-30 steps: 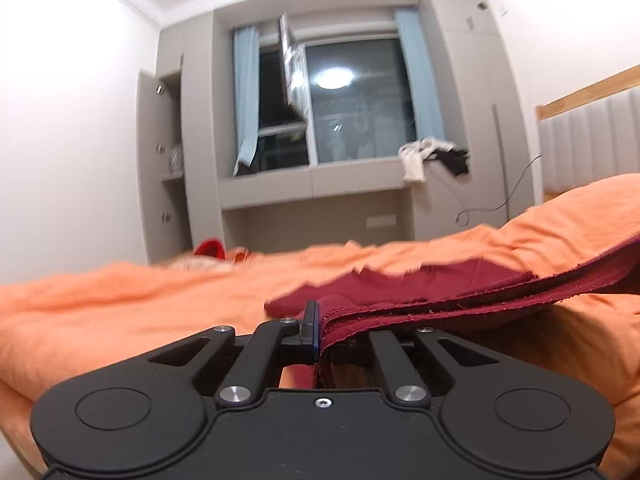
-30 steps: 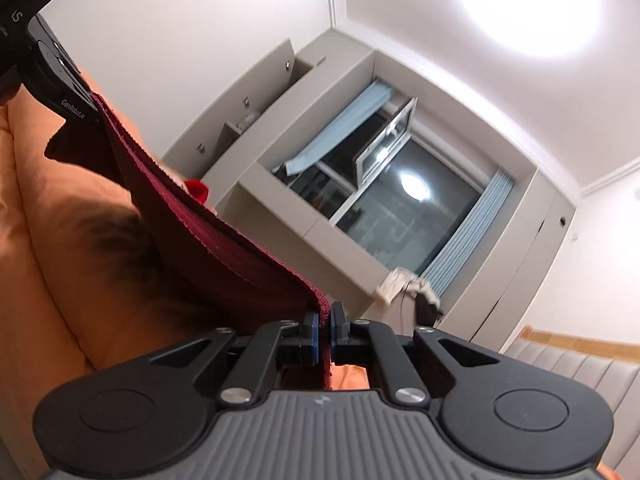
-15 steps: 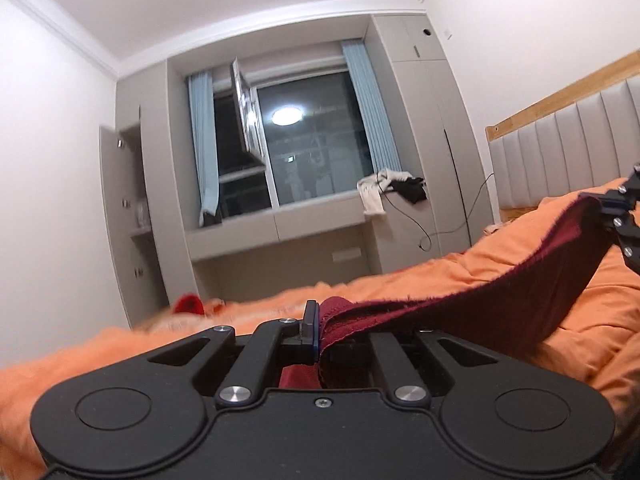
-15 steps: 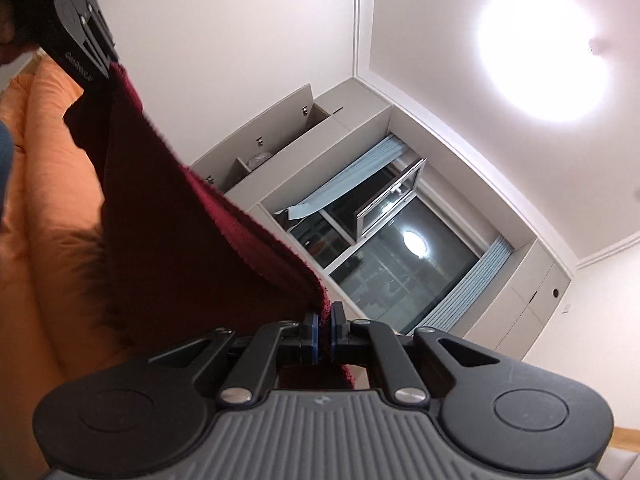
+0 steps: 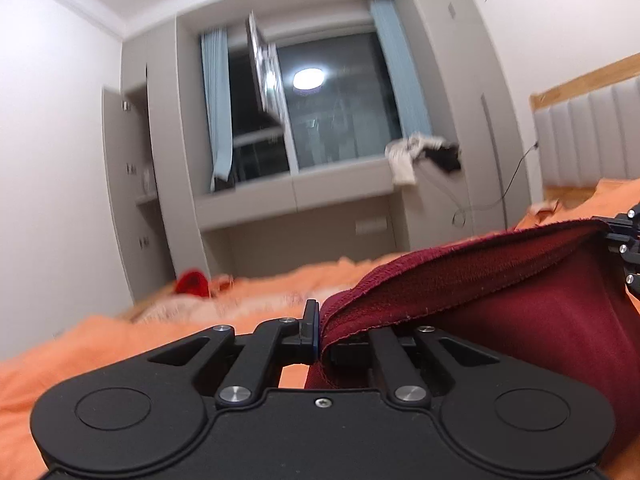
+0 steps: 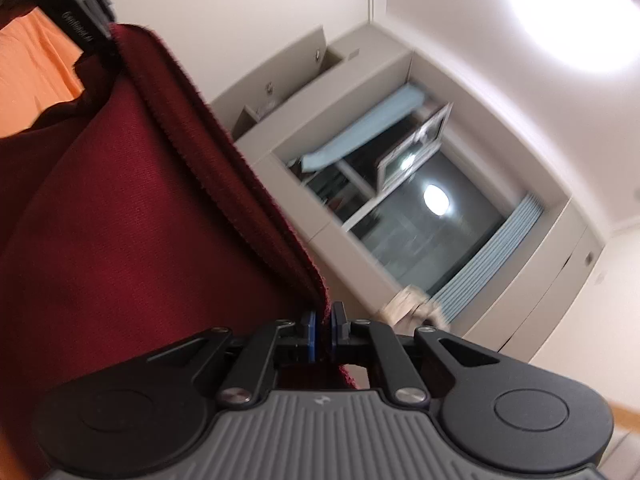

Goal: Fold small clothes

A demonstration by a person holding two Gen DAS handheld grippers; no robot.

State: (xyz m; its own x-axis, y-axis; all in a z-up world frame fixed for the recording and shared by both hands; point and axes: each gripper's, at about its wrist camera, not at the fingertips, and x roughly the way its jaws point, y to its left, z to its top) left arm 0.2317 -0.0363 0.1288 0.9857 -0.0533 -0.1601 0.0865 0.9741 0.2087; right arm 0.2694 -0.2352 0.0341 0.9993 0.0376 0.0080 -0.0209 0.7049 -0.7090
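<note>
Both pairs of fingers were clamped on the same dark red garment (image 5: 500, 292). Seen from the left wrist, the left gripper (image 5: 319, 330) had its jaws pressed together on a hemmed corner of the cloth, which bunched over the right-hand finger and rose toward 2 o'clock. At 3 o'clock in that view the black linkage of the right gripper (image 5: 624, 240) held the far corner, so the hem ran taut between the two tools and the body of the cloth sagged below it, hanging above the orange bedding (image 5: 120, 344).

From the right wrist, the right gripper (image 6: 325, 330) showed its blue-padded fingers (image 6: 310, 330) pinched on a thin edge of the garment (image 6: 132, 220). The ribbed hem climbed from there toward 11 o'clock, where the left gripper (image 6: 86, 20) gripped the other corner. The fabric filled the left half of that view, with a patch of orange bedding (image 6: 32, 68) at 10 o'clock.

Behind the cloth, at 12 o'clock in the left-wrist view, stood a dark window (image 5: 328, 108) with pale blue curtains (image 5: 216, 100). A heap of light and dark clothes (image 5: 424, 152) lay on the sill at 2 o'clock, a padded headboard (image 5: 588, 128) stood at 3 o'clock, and something small and red (image 5: 192, 282) lay on the bed at 9 o'clock. Both views were slightly blurred.
</note>
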